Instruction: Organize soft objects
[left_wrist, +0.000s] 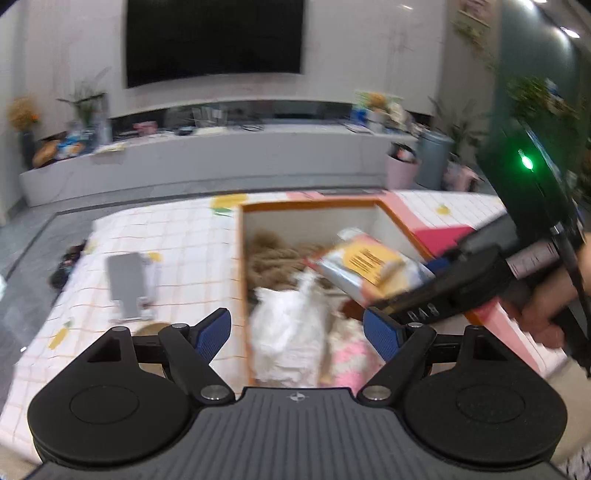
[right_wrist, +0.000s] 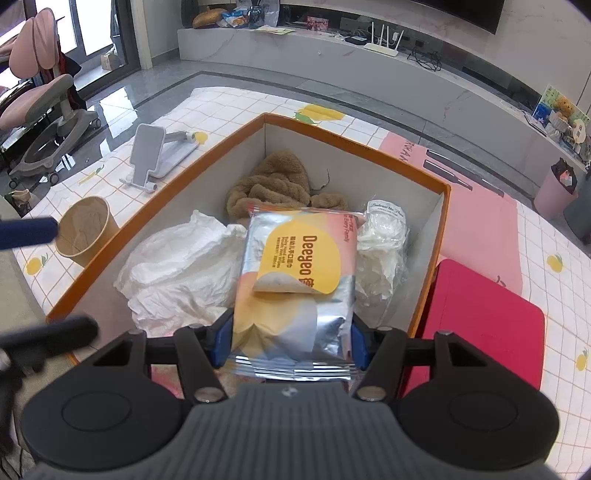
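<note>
An orange-rimmed box (right_wrist: 354, 142) stands on the checked mat. Inside lie a brown fleece cloth (right_wrist: 273, 184), a white crumpled bag (right_wrist: 177, 273) and a clear plastic packet (right_wrist: 384, 243). My right gripper (right_wrist: 290, 341) is shut on a silver and yellow wet-wipes pack (right_wrist: 295, 273), held over the box interior. In the left wrist view the same wipes pack (left_wrist: 369, 269) hangs above the box (left_wrist: 314, 205) in the right gripper (left_wrist: 424, 295). My left gripper (left_wrist: 297, 334) is open, empty, just over the white bag (left_wrist: 288, 332) and a pink fluffy item (left_wrist: 351, 358).
A paper cup (right_wrist: 86, 230) and a white phone stand (right_wrist: 155, 158) sit on the mat left of the box. A red flat lid (right_wrist: 480, 325) lies to its right. A pink bin (right_wrist: 554, 192), an office chair (right_wrist: 40, 107) and a long TV bench (left_wrist: 221, 155) stand beyond.
</note>
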